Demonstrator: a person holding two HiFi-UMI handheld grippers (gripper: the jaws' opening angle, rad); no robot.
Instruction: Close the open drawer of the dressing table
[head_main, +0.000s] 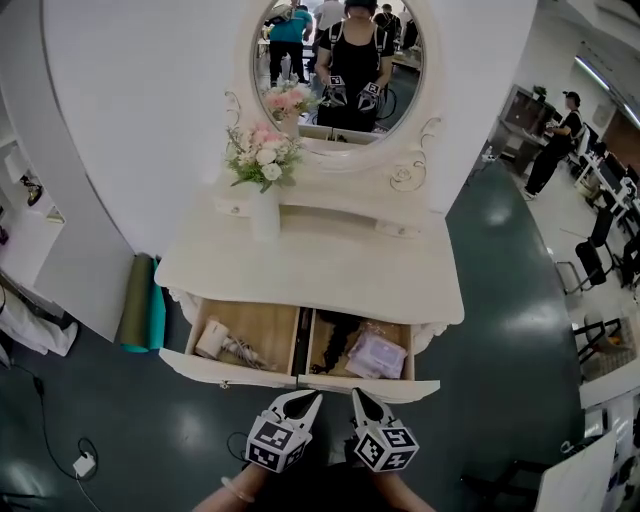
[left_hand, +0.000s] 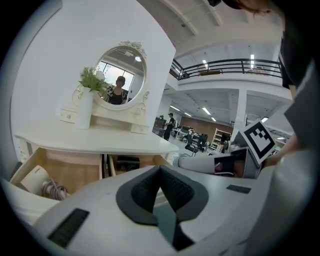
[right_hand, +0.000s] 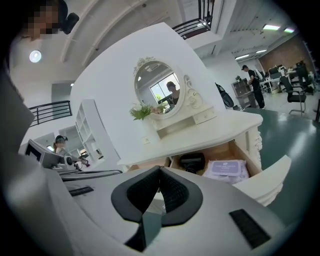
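The left gripper (head_main: 304, 399) has its jaws together, the dark pads meeting at the tips with nothing between them. The right gripper (head_main: 360, 396) is the same: jaws brought together and empty. Neither touches the furniture. They sit side by side, near each other, tips aimed toward 12 o'clock in the head view. The marker cubes lie at their 6 o'clock ends, and the person's forearms enter from the bottom edge, each hand behind its cube.

The dressing table (head_main: 310, 270) stands at 12 o'clock from the grippers, and both of its front drawers are pulled out. The left drawer (head_main: 226, 370) lies at about 11 o'clock from the left gripper and holds a white appliance (head_main: 212, 340) with a coiled cord. The right drawer (head_main: 372, 386) is just beyond the tips of the right gripper, with a black item (head_main: 337, 340) and a purple packet (head_main: 375, 355) inside. Farther back on the tabletop stands a white vase of flowers (head_main: 265, 212), at about 10 o'clock below the oval mirror (head_main: 340, 60).
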